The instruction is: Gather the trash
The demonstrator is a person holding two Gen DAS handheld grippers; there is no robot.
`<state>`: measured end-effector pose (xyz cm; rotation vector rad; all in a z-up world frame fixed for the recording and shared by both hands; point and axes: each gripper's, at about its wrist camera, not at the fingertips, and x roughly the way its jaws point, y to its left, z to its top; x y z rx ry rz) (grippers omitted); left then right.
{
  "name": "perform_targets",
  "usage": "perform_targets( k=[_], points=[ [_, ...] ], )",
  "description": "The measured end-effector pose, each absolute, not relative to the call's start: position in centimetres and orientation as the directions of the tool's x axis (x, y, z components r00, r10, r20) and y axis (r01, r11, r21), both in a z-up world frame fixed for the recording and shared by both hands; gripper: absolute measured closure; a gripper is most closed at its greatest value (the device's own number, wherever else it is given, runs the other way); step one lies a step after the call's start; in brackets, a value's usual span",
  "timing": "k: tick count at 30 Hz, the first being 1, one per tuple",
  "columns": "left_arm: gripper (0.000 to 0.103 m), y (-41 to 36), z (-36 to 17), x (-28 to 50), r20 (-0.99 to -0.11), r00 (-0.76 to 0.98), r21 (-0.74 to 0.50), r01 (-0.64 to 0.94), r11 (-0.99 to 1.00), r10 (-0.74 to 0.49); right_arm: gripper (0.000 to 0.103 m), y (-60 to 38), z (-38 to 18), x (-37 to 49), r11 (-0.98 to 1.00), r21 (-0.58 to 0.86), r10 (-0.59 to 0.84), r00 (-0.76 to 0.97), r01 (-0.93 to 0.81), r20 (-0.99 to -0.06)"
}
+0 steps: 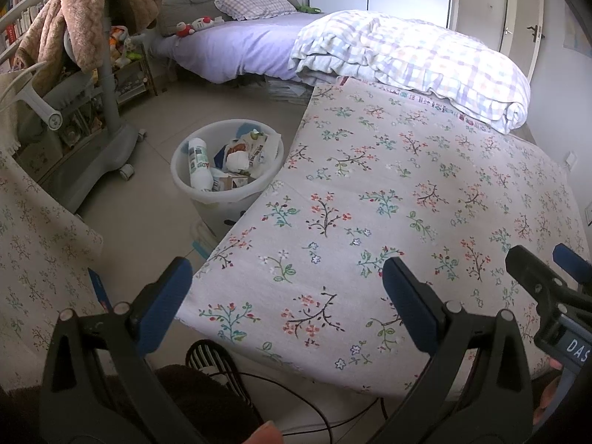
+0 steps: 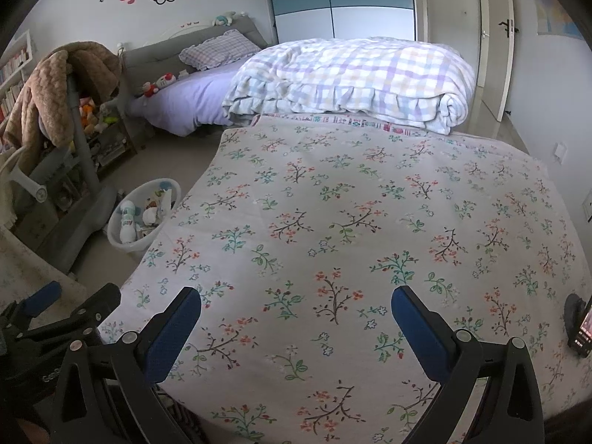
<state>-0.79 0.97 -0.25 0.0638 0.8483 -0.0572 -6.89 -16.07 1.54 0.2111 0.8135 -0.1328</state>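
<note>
Showing only rightward: phone (image 2: 582, 333)

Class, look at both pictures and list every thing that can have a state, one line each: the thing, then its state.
Left gripper: open, holding nothing.
Right gripper: open, holding nothing.
Bin: upright on the floor, holding trash.
White bottle: in the bin, leaning on its wall.
Flowered cloth: spread flat, no trash on it.
Checked quilt: folded on the bed.
Door: ajar.
Phone: screen lit.
</note>
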Motion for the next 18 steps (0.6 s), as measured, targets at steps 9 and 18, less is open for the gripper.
perform_targets(
  k=[9, 18],
  points=[
    [0.001, 1.05, -0.28, -0.79, -0.751, 0.660, 0.033, 0.075, 0.997, -0.025, 0.000, -15.97, 1.55, -6.91, 0.971, 0.136, -0.036, 0.680, 0.198, -0.732],
    [0.001, 1.33, -0.22, -0.68, -0.748, 0.664, 0.041, 0.064, 0.997, -0.012, 0.000, -15.53, 1.41, -6.88, 0.971, 0.140, -0.029, 0.675, 0.195, -0.737]
  ],
)
